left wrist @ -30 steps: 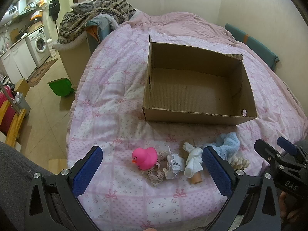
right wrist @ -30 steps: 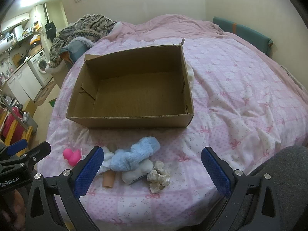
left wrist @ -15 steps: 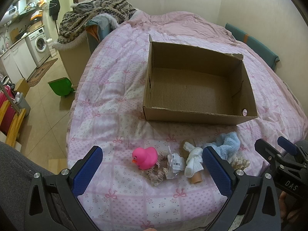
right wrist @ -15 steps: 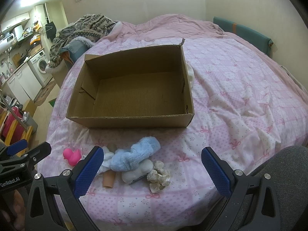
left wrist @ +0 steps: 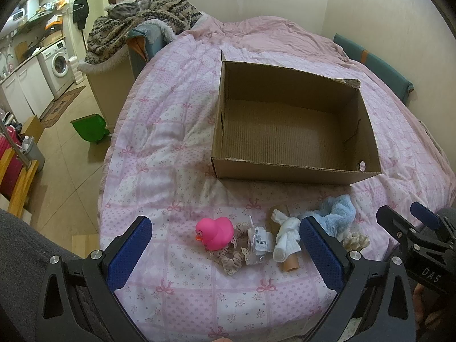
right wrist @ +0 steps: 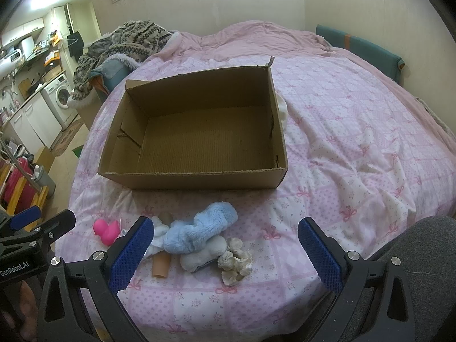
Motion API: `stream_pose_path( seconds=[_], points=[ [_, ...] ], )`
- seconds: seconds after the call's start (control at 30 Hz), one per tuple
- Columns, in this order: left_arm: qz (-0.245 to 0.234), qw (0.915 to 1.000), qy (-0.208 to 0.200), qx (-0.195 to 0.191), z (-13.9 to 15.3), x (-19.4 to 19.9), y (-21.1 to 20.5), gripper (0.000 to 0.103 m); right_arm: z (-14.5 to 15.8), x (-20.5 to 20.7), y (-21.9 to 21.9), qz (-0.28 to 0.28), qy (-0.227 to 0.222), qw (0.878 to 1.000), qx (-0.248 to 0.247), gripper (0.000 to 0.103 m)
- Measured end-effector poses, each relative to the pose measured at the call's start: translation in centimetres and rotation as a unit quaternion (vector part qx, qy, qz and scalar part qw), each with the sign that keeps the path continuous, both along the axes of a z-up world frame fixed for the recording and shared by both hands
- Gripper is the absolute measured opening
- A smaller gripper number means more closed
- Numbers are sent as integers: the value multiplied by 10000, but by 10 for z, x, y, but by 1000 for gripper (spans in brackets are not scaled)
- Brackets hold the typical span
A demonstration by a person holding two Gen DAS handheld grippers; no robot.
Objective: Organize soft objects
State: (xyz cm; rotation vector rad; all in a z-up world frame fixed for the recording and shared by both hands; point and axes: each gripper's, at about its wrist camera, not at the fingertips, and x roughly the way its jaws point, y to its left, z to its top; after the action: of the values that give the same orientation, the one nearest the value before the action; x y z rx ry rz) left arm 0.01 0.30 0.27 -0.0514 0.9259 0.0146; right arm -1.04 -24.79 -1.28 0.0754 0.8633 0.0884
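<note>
An empty cardboard box (left wrist: pixel 367 139) (right wrist: pixel 196 179) stands on the pink bed. In front of it lies a cluster: a pink rubber duck (left wrist: pixel 215 232) (right wrist: pixel 107 230), a beige scrunchie (left wrist: pixel 228 258), a small plastic packet (left wrist: pixel 258 242), a white sock on a brown tube (left wrist: pixel 285 238), a fluffy blue cloth (left wrist: pixel 337 215) (right wrist: pixel 199 228), a grey-white soft piece (right wrist: pixel 203 258) and a cream scrunchie (left wrist: pixel 356 239) (right wrist: pixel 235 260). My left gripper (left wrist: pixel 225 252) is open and empty, just short of the duck. My right gripper (right wrist: pixel 225 252) is open and empty, just short of the cluster.
The bed's left edge drops to a tiled floor with a green bin (left wrist: pixel 89 128). A chair piled with knitted blankets (left wrist: pixel 142 17) stands at the bed's far left. A washing machine (left wrist: pixel 58 62) and cabinets are further left. A teal headboard (right wrist: pixel 364 48) lines the right wall.
</note>
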Motion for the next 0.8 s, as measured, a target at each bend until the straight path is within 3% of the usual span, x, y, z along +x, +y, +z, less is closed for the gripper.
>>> stream_pose_path(
  seconds=[0.2, 0.37, 0.53, 0.63, 0.67, 0.8],
  points=[
    [9, 9999, 88, 53, -3, -1, -4, 103, -6, 5, -6, -40, 127, 9998, 135, 103],
    [83, 9998, 178, -9, -8, 2, 0, 103, -8, 19, -31, -183, 565, 9949, 810, 103],
    [272, 9989, 376, -20, -15, 4, 8, 103, -26, 48, -51, -212, 1470, 9813, 1222, 103],
    [400, 9979, 508, -37, -20, 6, 14, 103, -45, 61, -45, 52, 2161, 9705, 1070, 102],
    [440, 9975, 549, -81, -22, 7, 16, 103, -51, 64, -39, 207, 2325, 9674, 987, 92],
    [529, 9964, 638, -188, -23, 9, 22, 103, -81, 67, -31, 292, 2860, 9520, 1054, 69]
  ],
)
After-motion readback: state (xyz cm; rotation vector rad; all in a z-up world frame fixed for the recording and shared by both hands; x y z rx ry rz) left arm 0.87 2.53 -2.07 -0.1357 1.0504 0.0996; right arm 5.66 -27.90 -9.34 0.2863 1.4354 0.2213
